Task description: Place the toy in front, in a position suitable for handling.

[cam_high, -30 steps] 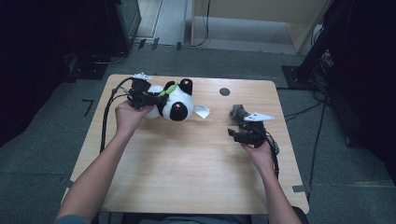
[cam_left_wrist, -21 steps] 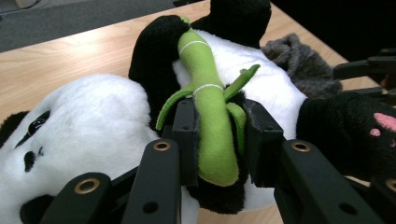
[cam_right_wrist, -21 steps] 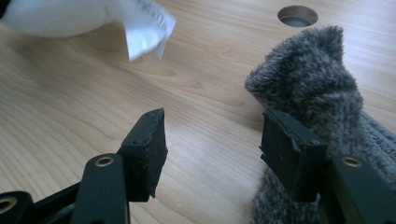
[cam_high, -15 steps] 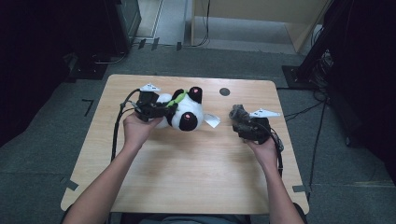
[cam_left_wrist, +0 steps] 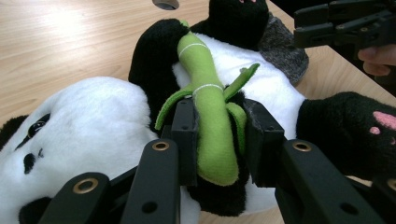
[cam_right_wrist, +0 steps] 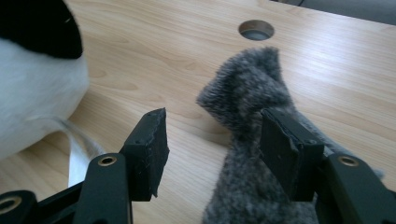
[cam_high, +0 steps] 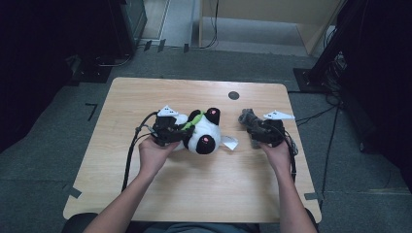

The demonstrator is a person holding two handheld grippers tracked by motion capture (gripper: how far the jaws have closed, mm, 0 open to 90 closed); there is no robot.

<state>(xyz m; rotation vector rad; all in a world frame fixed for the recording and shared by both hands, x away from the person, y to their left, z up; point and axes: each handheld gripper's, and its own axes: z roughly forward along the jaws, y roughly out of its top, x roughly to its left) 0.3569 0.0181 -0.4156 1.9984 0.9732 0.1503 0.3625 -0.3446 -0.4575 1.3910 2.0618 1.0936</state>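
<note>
While clenching the panda's bamboo (cam_left_wrist: 212, 121), the left tool (cam_left_wrist: 217, 135) is resting low.
Right tool (cam_right_wrist: 212, 149) is hovering released, its jaws straddling the grey cloth (cam_right_wrist: 254, 93) on the tabletop (cam_high: 194, 194).

My left claw (cam_high: 180, 132) grips the plush panda (cam_high: 201, 135) mid-desk (cam_high: 145, 97). My right claw (cam_high: 253, 127) sits over a grey fuzzy cloth (cam_high: 247, 116), just beside the panda's white tag (cam_high: 229, 142).
</note>
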